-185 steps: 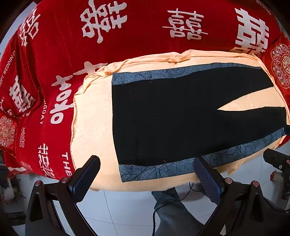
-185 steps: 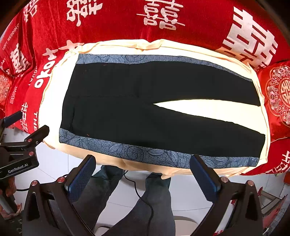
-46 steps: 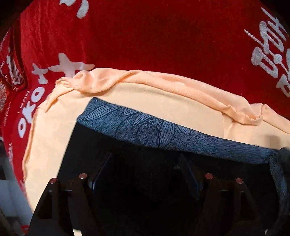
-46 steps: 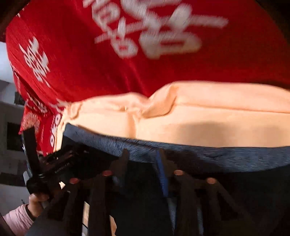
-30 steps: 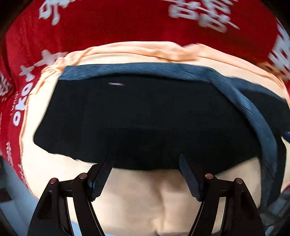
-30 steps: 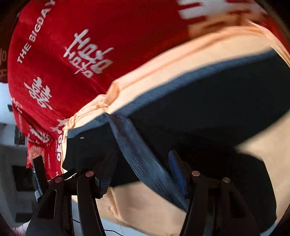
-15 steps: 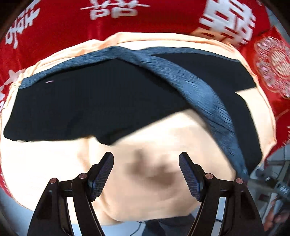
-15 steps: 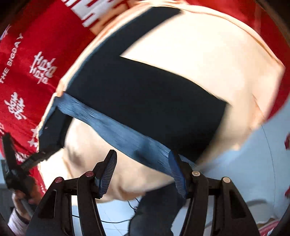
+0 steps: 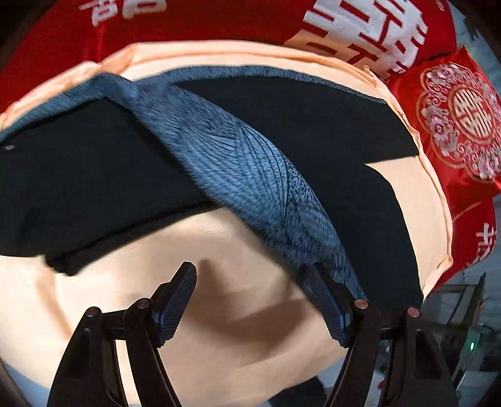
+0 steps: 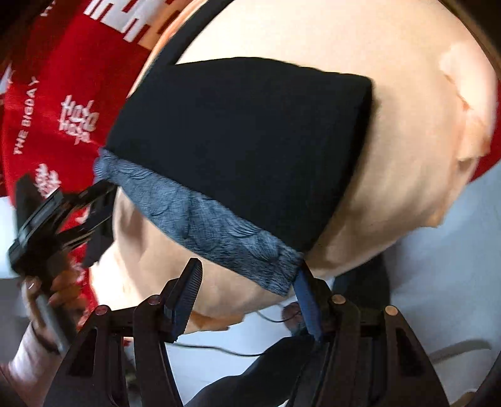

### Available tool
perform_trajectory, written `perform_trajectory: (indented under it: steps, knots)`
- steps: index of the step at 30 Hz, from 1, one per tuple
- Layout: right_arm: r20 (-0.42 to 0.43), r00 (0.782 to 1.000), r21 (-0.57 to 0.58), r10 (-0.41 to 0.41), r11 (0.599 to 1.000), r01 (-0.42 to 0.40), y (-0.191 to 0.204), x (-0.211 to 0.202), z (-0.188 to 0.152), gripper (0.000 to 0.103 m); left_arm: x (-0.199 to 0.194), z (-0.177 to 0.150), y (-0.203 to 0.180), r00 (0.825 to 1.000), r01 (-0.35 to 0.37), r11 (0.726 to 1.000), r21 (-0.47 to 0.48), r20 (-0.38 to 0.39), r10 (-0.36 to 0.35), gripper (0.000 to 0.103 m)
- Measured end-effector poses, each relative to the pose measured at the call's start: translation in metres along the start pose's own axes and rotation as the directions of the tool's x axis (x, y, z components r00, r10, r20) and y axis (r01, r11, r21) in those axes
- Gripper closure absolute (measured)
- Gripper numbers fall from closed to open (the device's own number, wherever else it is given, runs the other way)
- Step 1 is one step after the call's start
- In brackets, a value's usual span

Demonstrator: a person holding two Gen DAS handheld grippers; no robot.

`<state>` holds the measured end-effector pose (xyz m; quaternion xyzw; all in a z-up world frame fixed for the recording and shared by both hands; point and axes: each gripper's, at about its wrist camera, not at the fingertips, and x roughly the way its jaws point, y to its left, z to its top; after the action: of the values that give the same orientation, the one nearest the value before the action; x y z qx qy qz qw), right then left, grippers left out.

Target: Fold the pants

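The black pants [image 9: 94, 175] with a blue-grey patterned side stripe [image 9: 250, 175] lie on a peach cloth [image 9: 235, 313], the top half folded over and the near leg still angled out to the right. My left gripper [image 9: 250, 303] is open and empty above the peach cloth, its right finger beside the stripe. In the right wrist view the pant legs [image 10: 244, 137] end near the cloth's edge, the stripe [image 10: 213, 225] along the near side. My right gripper [image 10: 247, 297] is open and empty at the stripe's hem corner. The left gripper [image 10: 62, 213] shows at the left there.
A red bedspread with white characters [image 9: 219, 18] lies under the peach cloth. A red embroidered cushion [image 9: 460, 119] sits at the right. The cloth's front edge drops to a light tiled floor [image 10: 454, 281], where my dark-trousered legs [image 10: 266, 369] and a cable stand.
Both grippers carried the near side of the pants over onto the far side, let go, and have pulled back toward the near edge. Both now stand open and have swung right.
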<state>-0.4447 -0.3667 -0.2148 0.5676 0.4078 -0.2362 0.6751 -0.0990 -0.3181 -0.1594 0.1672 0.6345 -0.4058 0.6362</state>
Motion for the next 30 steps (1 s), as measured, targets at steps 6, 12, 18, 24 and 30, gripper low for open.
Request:
perform_trajectory:
  steps: [6, 12, 18, 24, 30]
  knots:
    - [-0.071, 0.994, 0.028, 0.077, 0.997, -0.075, -0.010, 0.000, 0.008, 0.072, 0.011, 0.009, -0.009, 1.000, 0.023, 0.999, -0.050, -0.002, -0.023, 0.024]
    - [-0.094, 0.985, 0.072, 0.143, 0.988, -0.136, 0.000, -0.033, 0.027, 0.100, 0.014, 0.013, -0.017, 0.995, 0.079, 0.993, -0.083, -0.053, -0.084, 0.077]
    - [-0.022, 0.985, -0.055, 0.172, 0.983, -0.173, 0.045, -0.086, 0.101, 0.100, -0.009, 0.034, -0.028, 0.993, 0.112, 0.987, -0.118, -0.023, -0.115, 0.077]
    - [0.058, 0.990, -0.178, 0.132, 0.977, -0.120, 0.079, -0.114, 0.218, 0.100, -0.029, 0.092, -0.039, 0.994, 0.104, 0.987, -0.123, 0.059, -0.097, 0.077]
    - [0.113, 0.991, -0.203, 0.076, 0.978, -0.052, 0.104, -0.104, 0.326, 0.100, -0.041, 0.148, -0.047, 0.986, -0.039, 0.993, -0.110, 0.158, 0.056, 0.054]
